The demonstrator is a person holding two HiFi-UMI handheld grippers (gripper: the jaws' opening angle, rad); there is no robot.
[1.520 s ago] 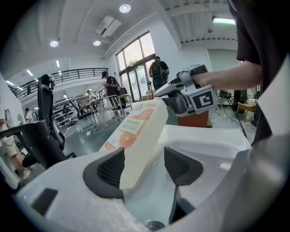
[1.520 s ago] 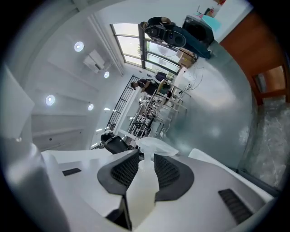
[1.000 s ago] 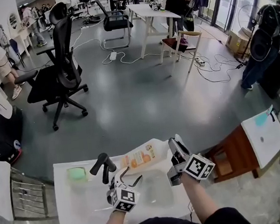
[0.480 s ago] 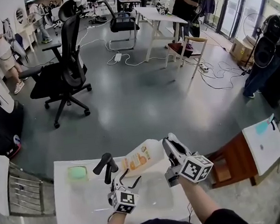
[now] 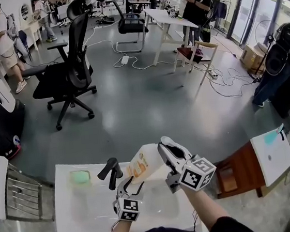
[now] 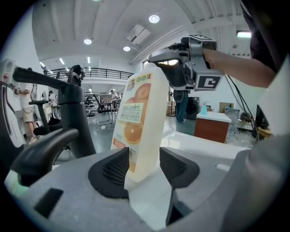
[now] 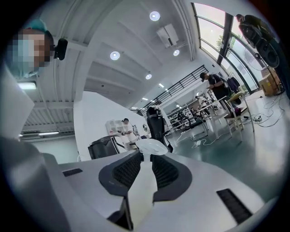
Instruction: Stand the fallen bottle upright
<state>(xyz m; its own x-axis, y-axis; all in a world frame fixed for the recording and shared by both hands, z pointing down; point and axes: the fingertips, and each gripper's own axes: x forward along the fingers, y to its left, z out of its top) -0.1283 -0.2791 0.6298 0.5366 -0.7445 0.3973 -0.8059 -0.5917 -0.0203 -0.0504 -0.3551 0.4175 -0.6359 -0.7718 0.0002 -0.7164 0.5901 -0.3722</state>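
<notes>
A white juice bottle (image 5: 141,163) with an orange label hangs tilted over the white counter (image 5: 83,211), neck end up and to the right. My right gripper (image 5: 163,151) is shut on its neck. In the right gripper view the pads (image 7: 129,170) squeeze the thin neck under the cap (image 7: 147,147), and the jaws have just been closing further. My left gripper (image 5: 130,184) is at the bottle's base. In the left gripper view the base (image 6: 141,127) sits between the pads (image 6: 115,170), which have just been closing onto its sides. The right gripper (image 6: 181,63) shows above.
A black tap (image 5: 110,172) stands just left of the bottle, with a green sponge (image 5: 80,177) further left. A brown cabinet (image 5: 230,178) and a small white table (image 5: 271,153) are to the right. An office chair (image 5: 67,69) and people are on the floor beyond.
The right gripper has risen and shifted left with the bottle's neck, so the bottle stands steeper. The left gripper has stayed by the base and its jaws have narrowed.
</notes>
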